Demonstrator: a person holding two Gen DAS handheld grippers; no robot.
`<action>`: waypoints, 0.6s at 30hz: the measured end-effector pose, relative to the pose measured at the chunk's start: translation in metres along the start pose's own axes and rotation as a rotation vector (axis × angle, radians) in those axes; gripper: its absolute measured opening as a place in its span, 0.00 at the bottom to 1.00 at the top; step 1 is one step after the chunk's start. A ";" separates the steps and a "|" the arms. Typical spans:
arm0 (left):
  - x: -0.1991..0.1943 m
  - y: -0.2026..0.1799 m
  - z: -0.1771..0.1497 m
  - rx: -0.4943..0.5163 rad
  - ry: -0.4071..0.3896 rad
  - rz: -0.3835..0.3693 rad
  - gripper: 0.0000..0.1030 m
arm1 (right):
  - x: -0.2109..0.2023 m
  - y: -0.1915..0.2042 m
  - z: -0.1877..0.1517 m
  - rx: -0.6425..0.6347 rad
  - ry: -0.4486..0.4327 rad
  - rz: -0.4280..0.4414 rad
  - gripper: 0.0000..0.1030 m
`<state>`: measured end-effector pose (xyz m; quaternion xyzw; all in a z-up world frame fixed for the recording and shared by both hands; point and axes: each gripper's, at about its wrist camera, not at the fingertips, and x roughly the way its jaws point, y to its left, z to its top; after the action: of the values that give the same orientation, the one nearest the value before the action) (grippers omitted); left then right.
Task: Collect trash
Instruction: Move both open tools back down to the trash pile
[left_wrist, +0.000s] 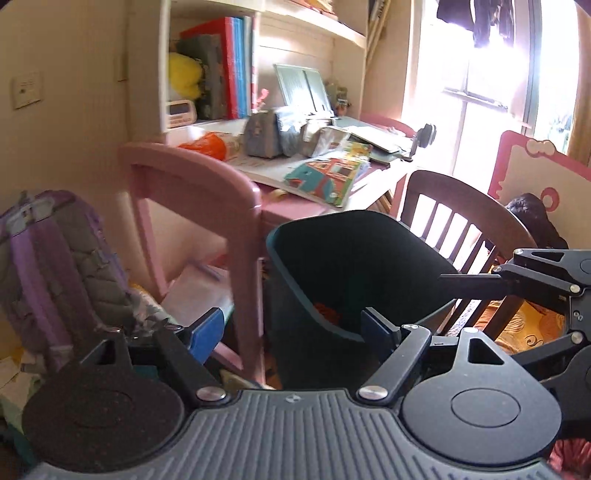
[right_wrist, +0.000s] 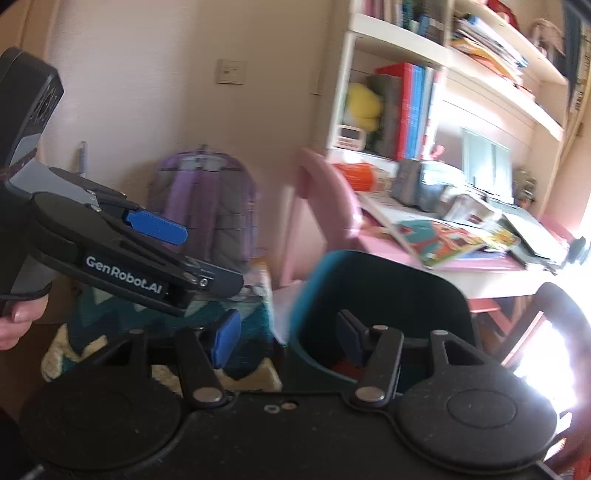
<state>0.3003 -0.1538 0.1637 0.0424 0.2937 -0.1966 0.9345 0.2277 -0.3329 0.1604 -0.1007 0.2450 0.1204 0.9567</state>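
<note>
Trash bin (left_wrist: 354, 273), dark teal, is standing on the floor just in front of the pink desk (left_wrist: 192, 177), open top facing up; something orange-red (left_wrist: 327, 312) is lying at its bottom, too dim to identify. In the right wrist view the same bin (right_wrist: 384, 291) is sitting near centre, right of a purple backpack (right_wrist: 207, 206).

Left gripper (left_wrist: 291, 328) is hovering near the bin's near rim, jaws standing wide with nothing between the blue pads (left_wrist: 207, 332). Right gripper (right_wrist: 286, 338) is also standing wide and empty, one finger over the bin's opening, the other left of its wall.

Left gripper is showing again at the left of the right wrist view (right_wrist: 159, 236), held by a hand (right_wrist: 14, 325).

Desk top is carrying a colourful picture book (left_wrist: 328, 173), an orange bag (left_wrist: 207, 144) and grey pouches (left_wrist: 264, 138). A dark wooden chair (left_wrist: 461, 218) is standing right of the bin, by a bright window (left_wrist: 476, 74). Shelves above the desk are holding red and blue books (left_wrist: 236, 66) and a yellow plush toy (left_wrist: 184, 75)
</note>
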 end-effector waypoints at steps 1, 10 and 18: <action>-0.007 0.007 -0.005 -0.003 -0.004 0.007 0.79 | 0.001 0.008 0.001 -0.009 0.000 0.014 0.55; -0.053 0.097 -0.071 -0.110 0.003 0.054 0.83 | 0.031 0.090 0.008 -0.074 0.046 0.141 0.55; -0.076 0.187 -0.146 -0.218 0.043 0.160 0.85 | 0.087 0.163 -0.005 -0.096 0.131 0.262 0.55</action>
<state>0.2391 0.0730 0.0797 -0.0320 0.3290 -0.0874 0.9397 0.2538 -0.1639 0.0913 -0.1214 0.3121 0.2490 0.9088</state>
